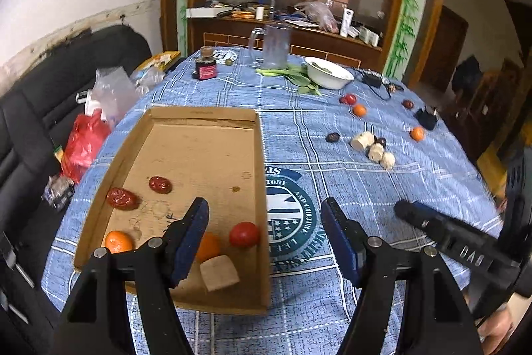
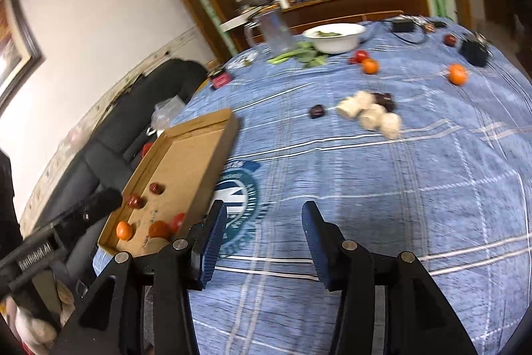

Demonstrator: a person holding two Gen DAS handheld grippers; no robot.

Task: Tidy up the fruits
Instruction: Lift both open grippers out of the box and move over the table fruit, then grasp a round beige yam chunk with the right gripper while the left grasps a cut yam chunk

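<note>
A shallow cardboard tray [image 1: 199, 115] lies on the blue checked tablecloth; it also shows in the right wrist view [image 2: 196, 128]. In it are two red dates [image 1: 122, 198], two oranges [image 1: 118, 241], a red tomato [image 1: 244, 234] and a pale cut chunk [image 1: 219, 273]. My left gripper [image 1: 266, 222] is open and empty above the tray's near right corner. My right gripper [image 2: 264, 225] is open and empty over the bare cloth right of the tray. Loose on the cloth are pale chunks [image 2: 369, 112], dark dates [image 2: 316, 111], oranges [image 2: 458, 74] and a tomato [image 2: 360, 55].
A white bowl [image 1: 329, 72], greens [image 1: 292, 75], a clear glass mug [image 1: 274, 47] and a small dark bottle [image 1: 206, 65] stand at the table's far end. Black adapters and a cable [image 1: 427, 118] lie far right. A black sofa with bags [image 1: 83, 138] is left.
</note>
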